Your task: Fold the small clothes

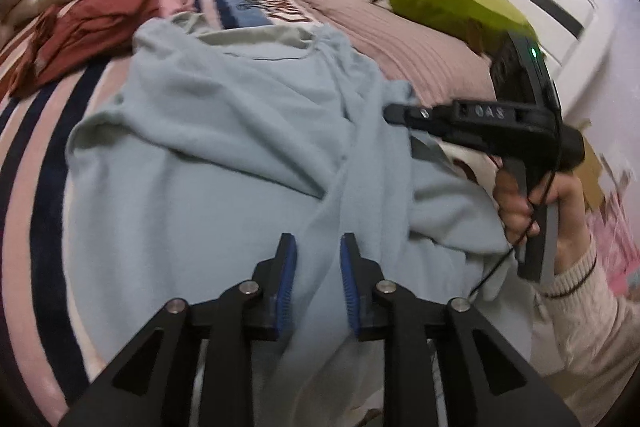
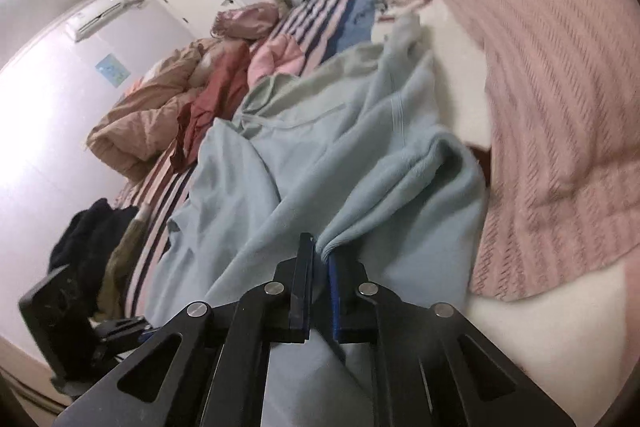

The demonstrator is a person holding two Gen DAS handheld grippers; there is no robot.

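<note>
A bed with a pink, white and navy striped cover fills the space ahead of both tools, and a ribbed pink blanket lies to the right of the right one. Beyond the tools, heaped garments sit on the far part of the bed: a rust-red one, a tan padded one, and a dark pile off to the left of the right tool. A green plush toy rests on the pink blanket, past the right tool as the left camera sees it.

The task's piece, a pale blue top, is spread rumpled directly in front of and beneath both tools, its neckline at the far end.

The right gripper is clamped on a bunched fold of the blue top's edge, cloth pinched between its nearly closed jaws. The left gripper has its jaws apart, a ridge of the blue cloth running up between them, with no grip that I can make out.

Judging by this, the step in hand is drawing one side of the top across to make a fold. The next move likely calls for the left gripper to close on the cloth between its pads, then both tools to carry the edge evenly so the layer lands flat, not twisted.
</note>
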